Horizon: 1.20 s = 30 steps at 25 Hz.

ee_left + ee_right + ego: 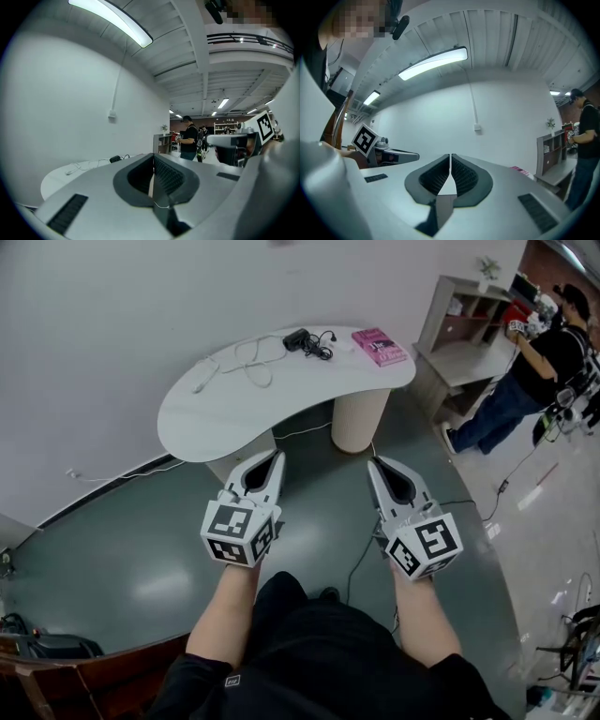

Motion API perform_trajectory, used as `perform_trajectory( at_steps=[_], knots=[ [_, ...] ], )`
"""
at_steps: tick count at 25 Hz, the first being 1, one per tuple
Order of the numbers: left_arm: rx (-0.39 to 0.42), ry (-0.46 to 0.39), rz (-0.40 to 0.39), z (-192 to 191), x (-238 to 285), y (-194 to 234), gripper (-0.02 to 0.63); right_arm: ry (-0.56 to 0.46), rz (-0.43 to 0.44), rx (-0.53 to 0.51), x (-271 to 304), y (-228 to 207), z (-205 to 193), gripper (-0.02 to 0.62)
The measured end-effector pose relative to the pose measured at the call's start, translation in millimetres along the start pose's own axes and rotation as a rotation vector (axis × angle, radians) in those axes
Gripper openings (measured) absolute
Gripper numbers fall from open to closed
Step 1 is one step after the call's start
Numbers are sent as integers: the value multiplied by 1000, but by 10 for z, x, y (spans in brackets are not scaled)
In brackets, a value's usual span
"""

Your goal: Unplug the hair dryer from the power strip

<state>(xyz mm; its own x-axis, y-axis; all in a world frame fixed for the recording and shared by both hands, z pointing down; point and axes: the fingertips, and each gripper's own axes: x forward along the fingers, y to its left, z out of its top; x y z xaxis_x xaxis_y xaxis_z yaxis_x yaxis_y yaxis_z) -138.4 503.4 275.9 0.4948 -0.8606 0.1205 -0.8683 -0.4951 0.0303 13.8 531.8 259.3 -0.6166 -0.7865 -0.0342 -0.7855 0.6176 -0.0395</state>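
A white kidney-shaped table [234, 413] stands by the wall ahead. At its far edge lie a small black device [297, 337] with a coiled black cord [322, 348], and a looped white cable [251, 358] ending in a white oblong piece [202, 381]. I cannot make out a hair dryer or a power strip for certain. My left gripper [278, 457] and right gripper [373, 463] are held side by side short of the table, above the floor. Both are shut with nothing between their jaws. The left gripper [153, 157] faces the table and the right gripper [450, 157] faces the wall.
A pink book [378, 346] lies on the table's right end. A dark cable [361, 559] runs over the grey floor under my right hand. A person [525, 381] stands at the right by a grey shelf unit [464, 343]. A wooden chair [56, 681] is at lower left.
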Motion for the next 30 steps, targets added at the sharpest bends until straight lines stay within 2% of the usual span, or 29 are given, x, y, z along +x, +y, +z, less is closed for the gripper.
perform_trajectory(
  at_steps=[5, 10, 19, 25, 30],
  knots=[
    [-9, 20, -46, -45, 350, -46, 12, 6, -34, 17, 34, -249, -65, 38],
    [-13, 25, -80, -72, 833, 166, 12, 27, -63, 35, 316, -576, -188, 38],
    [-13, 36, -137, 45, 1798, 981, 12, 61, -113, 55, 1405, -1254, -191, 38],
    [-20, 47, -166, 80, 2171, 1548, 12, 103, -103, 70, 2143, -1385, -330, 38],
    [-33, 50, -172, 86, 2377, 1905, 12, 111, -93, 58, 2561, -1491, -292, 38]
  ],
)
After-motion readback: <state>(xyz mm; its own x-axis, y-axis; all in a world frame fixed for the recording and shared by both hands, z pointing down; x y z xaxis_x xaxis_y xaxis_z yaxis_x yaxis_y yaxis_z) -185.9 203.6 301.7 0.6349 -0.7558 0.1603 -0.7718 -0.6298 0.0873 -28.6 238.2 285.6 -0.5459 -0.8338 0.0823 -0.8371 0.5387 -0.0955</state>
